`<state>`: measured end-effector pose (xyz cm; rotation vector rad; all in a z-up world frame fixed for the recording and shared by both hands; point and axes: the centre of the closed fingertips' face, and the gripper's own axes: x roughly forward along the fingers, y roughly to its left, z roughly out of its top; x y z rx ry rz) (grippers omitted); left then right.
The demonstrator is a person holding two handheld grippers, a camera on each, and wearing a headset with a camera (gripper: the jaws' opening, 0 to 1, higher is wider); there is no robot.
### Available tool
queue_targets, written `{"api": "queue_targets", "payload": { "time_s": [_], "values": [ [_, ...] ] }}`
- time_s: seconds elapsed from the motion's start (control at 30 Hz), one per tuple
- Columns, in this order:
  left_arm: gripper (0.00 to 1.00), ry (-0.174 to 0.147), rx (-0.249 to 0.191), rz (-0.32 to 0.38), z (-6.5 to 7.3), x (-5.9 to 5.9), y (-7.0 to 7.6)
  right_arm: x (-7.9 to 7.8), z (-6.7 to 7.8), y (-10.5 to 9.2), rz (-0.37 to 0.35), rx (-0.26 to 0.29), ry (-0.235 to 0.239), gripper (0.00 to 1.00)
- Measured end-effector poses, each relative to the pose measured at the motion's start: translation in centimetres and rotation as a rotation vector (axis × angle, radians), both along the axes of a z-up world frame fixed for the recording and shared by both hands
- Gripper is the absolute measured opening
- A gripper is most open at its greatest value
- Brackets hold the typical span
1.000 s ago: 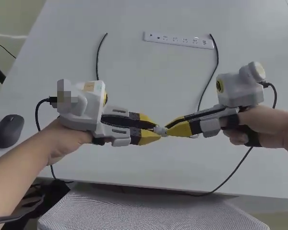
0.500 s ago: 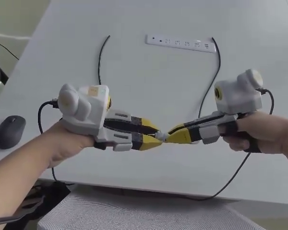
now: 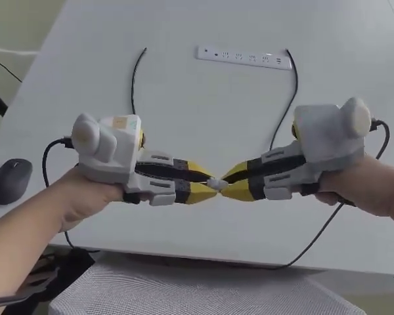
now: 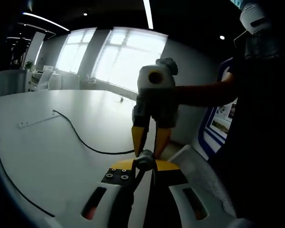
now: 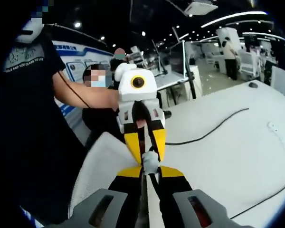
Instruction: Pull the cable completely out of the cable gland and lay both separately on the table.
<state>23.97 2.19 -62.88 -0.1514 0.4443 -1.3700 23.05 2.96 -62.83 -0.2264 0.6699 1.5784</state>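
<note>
Above the near edge of the table, the cable gland, black cable still threaded, is clamped between the narrowly closed left gripper and right gripper; extraction is judged underway, and a straight opposing pull is called for.

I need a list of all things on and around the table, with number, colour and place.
white table: one, white, under everything.
long white power strip: one, white, table's far side.
loose black cables: two, black, beside the strip's ends.
dark grey computer mouse: one, dark grey, left edge.
grey mesh chair: one, grey, below near edge.
whitish cable gland: one, whitish, between gripper tips.
thin black cable: one, black, leaving the gland.
left gripper, right gripper: white, yellow jaws, tip to tip.
left hand, right hand: holding grippers.
</note>
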Motion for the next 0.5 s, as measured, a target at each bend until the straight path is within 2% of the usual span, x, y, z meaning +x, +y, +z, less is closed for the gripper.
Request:
{"api": "queue_targets", "payload": {
  "time_s": [0.07,0.13,0.23,0.37,0.5],
  "values": [
    [0.15,0.003,0.001,0.0,-0.1,0.0,0.0,-0.1,-0.2,0.0,0.033,-0.026,-0.09,0.07],
    [0.15,0.009,0.003,0.0,-0.2,-0.1,0.0,-0.1,-0.4,-0.1,0.057,-0.055,-0.157,0.07],
    [0.15,0.021,0.004,0.003,-0.3,-0.1,-0.1,0.0,-0.7,-0.1,0.078,-0.088,-0.236,0.07],
    [0.15,0.041,0.002,0.012,-0.4,-0.1,0.1,0.0,-0.9,0.1,0.079,-0.102,-0.276,0.07],
    [0.15,0.045,0.004,0.013,-0.5,-0.1,0.1,0.4,-1.2,-0.1,0.068,-0.108,-0.276,0.08]
  ]
}}
